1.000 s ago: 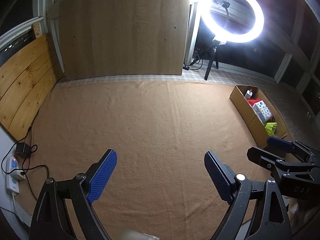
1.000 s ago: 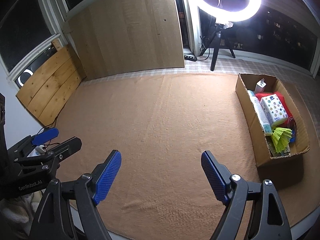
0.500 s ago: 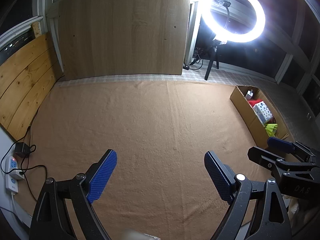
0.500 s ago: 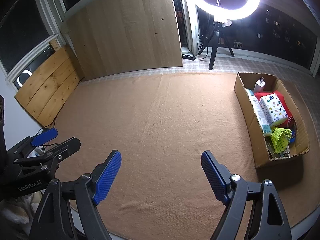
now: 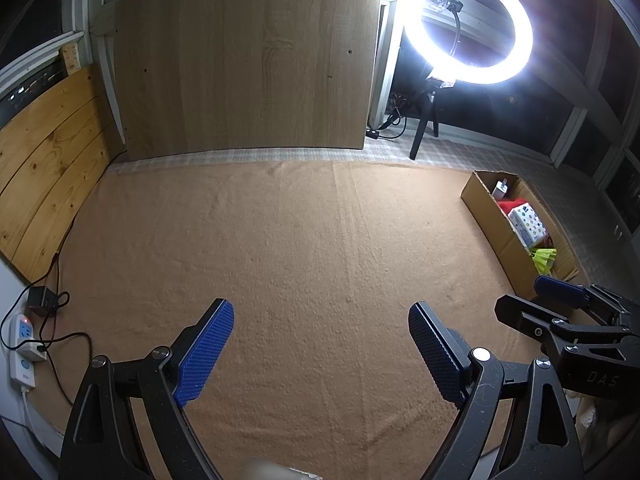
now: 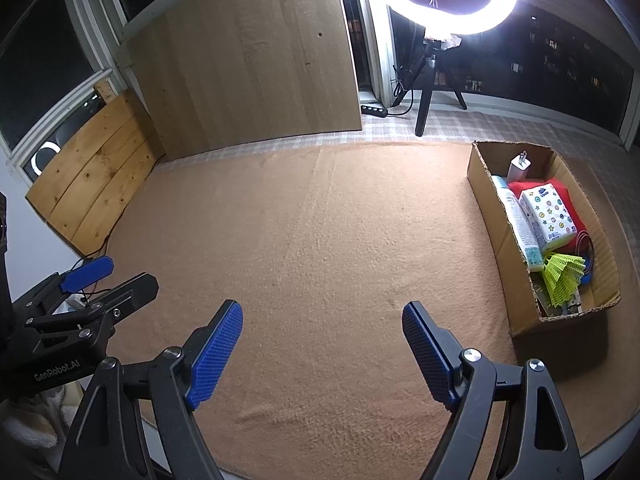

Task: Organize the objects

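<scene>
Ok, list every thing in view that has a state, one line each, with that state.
left gripper: open, nothing between its pads
right gripper: open, nothing between its pads
cardboard box: open-topped, upright on the brown mat, holding items
tissue pack: lying flat in the box, on the red item
yellow-green shuttlecocks: lying in the box's near end
ring light: switched on
</scene>
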Demonstrator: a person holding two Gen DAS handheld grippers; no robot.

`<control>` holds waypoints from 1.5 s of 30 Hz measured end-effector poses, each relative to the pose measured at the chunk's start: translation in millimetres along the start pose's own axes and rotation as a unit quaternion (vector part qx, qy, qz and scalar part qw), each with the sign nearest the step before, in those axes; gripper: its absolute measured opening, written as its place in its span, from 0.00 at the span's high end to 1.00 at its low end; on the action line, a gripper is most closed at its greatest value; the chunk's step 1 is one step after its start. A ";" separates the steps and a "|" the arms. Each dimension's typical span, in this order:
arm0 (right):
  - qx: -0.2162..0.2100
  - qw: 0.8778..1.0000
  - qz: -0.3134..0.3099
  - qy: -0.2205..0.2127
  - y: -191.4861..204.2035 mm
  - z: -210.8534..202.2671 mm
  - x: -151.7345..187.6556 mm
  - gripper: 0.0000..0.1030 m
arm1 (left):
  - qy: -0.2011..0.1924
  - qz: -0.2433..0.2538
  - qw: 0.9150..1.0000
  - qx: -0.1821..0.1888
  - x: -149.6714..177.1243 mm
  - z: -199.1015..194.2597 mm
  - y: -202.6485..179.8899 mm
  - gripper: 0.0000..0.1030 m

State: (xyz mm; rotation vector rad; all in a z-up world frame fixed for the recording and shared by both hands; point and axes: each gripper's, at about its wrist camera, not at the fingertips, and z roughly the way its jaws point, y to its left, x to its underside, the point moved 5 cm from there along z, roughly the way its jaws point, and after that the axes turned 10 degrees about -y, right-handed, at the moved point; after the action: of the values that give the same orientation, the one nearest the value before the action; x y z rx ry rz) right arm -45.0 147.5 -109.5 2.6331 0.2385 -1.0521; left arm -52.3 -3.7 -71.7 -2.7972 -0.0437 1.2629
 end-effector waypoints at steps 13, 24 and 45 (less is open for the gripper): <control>0.000 1.000 0.002 0.004 -0.6 2.5 1.3 0.23 | 0.000 -0.001 1.000 0.000 -1.0 3.1 0.7 0.11; 0.000 1.000 0.005 0.006 -0.7 2.7 2.2 0.23 | 0.000 -0.002 1.000 0.000 -0.1 2.9 1.4 0.11; 0.002 1.000 0.011 0.015 -4.1 10.3 4.6 0.23 | 0.001 -0.002 1.000 0.001 0.1 8.3 5.1 0.11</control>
State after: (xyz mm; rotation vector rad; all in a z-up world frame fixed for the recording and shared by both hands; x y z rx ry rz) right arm -49.4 148.2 -120.6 2.6506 0.2130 -1.0072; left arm -58.5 -8.3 -77.7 -2.7944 -0.0487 1.2585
